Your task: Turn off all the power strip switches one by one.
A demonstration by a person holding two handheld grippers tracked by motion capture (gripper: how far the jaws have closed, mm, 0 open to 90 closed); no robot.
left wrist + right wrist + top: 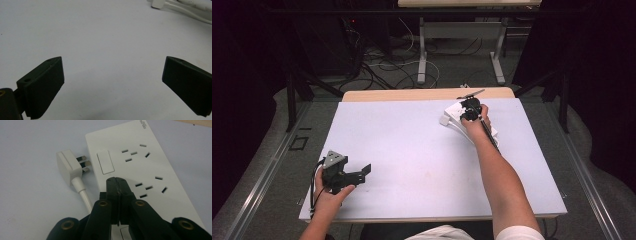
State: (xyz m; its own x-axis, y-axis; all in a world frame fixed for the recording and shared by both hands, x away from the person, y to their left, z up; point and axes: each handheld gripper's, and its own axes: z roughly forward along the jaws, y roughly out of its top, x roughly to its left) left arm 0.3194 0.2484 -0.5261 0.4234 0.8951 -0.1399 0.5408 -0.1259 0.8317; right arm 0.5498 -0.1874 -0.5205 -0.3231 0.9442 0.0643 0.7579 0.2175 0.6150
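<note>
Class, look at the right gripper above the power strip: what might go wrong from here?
1. The right gripper is shut, its tips over the power strip near the switch; pressing down may slide the strip or miss the switch.
2. The plug lies loose beside the strip, and its cord runs close beside the jaws, so it may snag.
3. The left gripper waits open, far off, so nothing steadies the strip.

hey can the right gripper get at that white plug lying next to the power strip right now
Probably yes. The right gripper is over the power strip, jaws closed on nothing, and the plug lies loose on the table beside the strip with nothing between them. The jaws would need to open first.
</note>
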